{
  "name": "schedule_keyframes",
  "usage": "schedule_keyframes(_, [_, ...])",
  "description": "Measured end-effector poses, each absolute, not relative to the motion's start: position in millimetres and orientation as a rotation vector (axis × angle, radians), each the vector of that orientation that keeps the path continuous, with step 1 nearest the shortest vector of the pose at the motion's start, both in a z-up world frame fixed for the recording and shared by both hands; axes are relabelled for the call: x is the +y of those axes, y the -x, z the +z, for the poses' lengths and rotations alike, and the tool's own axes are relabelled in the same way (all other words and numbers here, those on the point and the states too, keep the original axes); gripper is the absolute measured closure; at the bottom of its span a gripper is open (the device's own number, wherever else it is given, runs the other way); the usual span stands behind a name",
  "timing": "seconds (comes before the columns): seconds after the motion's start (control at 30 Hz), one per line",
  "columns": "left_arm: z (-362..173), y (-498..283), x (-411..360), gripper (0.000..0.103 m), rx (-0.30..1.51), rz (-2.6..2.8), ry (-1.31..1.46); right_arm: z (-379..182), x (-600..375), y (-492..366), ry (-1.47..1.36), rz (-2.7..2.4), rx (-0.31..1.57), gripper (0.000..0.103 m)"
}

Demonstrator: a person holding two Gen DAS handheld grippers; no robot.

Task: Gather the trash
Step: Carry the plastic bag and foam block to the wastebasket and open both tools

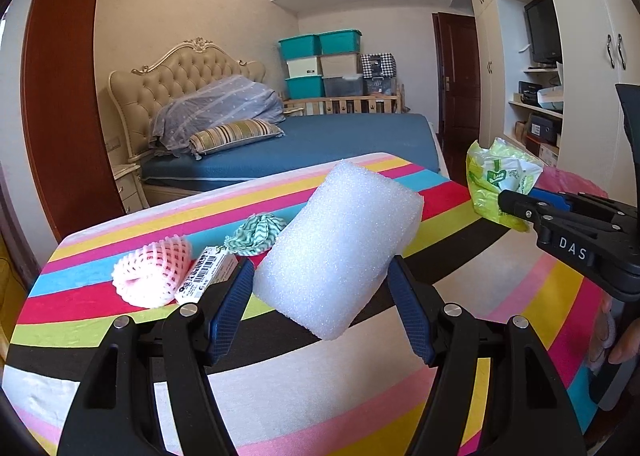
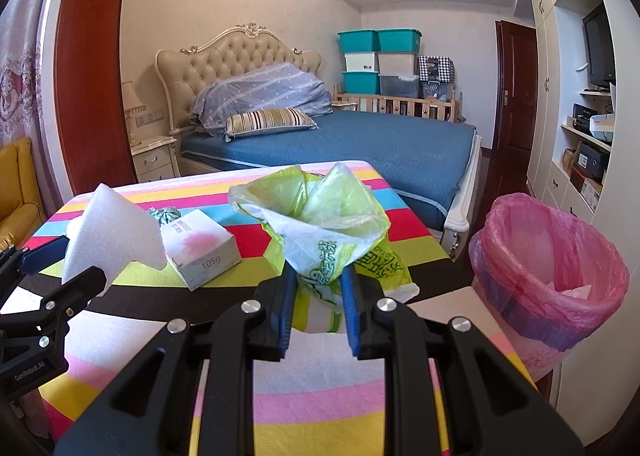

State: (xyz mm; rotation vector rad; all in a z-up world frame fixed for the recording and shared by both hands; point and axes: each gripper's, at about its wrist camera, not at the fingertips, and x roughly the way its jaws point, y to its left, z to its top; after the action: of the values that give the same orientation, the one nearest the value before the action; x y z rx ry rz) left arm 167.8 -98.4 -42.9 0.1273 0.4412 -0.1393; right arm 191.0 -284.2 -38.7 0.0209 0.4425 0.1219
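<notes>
My left gripper (image 1: 320, 276) is shut on a white foam block (image 1: 340, 248) and holds it above the striped table (image 1: 280, 388); the block also shows in the right wrist view (image 2: 112, 236). My right gripper (image 2: 318, 284) is shut on a crumpled green and white plastic bag (image 2: 324, 232), held above the table; the bag also shows in the left wrist view (image 1: 500, 183). A bin lined with a pink bag (image 2: 552, 268) stands to the right of the table. On the table lie a pink foam fruit net (image 1: 150, 276), a small box (image 1: 206, 276) and a green and white cloth (image 1: 256, 234).
The small box (image 2: 204, 252) lies left of the green bag. A bed (image 2: 360, 139) stands behind the table, with stacked storage boxes (image 2: 380, 59) beyond it. Cupboards and shelves (image 2: 580, 135) line the right wall.
</notes>
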Motion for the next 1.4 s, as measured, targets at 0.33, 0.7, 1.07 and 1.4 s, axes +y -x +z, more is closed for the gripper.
schedule_keyframes(0.33, [-35,-166,-99,0.038,0.437,-0.141,-0.109,-32,-297,-174,-0.049,0.122,0.431,0.082])
schedule_keyframes(0.7, [-17,-159,-125,0.038,0.391,-0.182,-0.15,-21,-324,-146,-0.041,0.095,0.404,0.082])
schedule_keyframes(1.07, [-14,-168,-175,0.037,0.4,-0.28,-0.197,-14,-370,-135,-0.043,0.026,0.38,0.081])
schedule_keyframes(1.4, [-12,-179,-230,0.037,0.403,-0.363,-0.244,-16,-424,-130,-0.043,-0.06,0.376,0.081])
